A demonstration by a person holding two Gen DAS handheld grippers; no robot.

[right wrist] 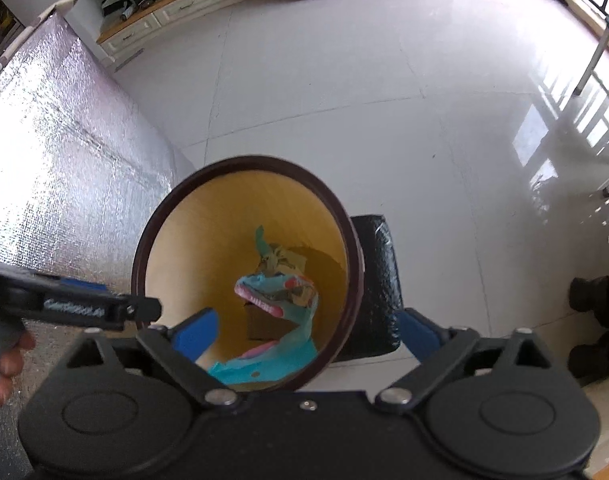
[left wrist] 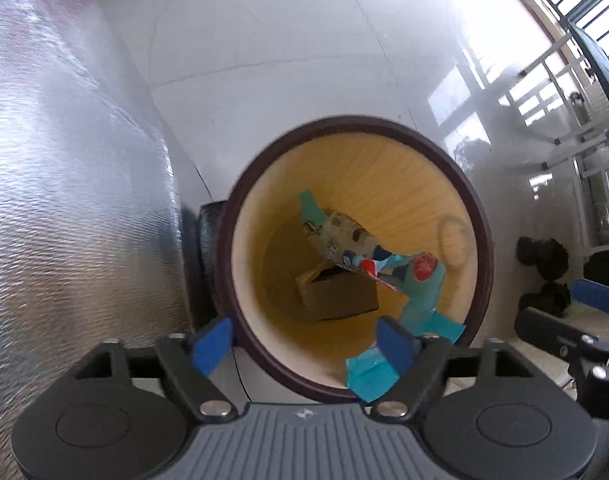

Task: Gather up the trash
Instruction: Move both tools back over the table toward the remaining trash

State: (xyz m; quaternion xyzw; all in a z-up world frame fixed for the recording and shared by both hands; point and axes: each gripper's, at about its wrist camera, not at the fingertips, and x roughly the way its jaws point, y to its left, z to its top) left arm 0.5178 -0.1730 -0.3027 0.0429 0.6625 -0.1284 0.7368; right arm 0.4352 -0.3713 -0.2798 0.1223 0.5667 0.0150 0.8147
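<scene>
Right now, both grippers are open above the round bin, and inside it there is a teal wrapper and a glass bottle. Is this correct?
Not entirely. Both the left gripper and the right gripper are open above the round bin, and a teal wrapper lies inside. But the other item is a brown cardboard box, not a glass bottle; the left wrist view shows it at the bottom.

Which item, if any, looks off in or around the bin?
The teal wrapper isn't fully down in the bin: it is draped up the inner wall with its end at the rim nearest the left tool. The cardboard box lies tilted at the bottom. No spill shows on the floor.
</scene>
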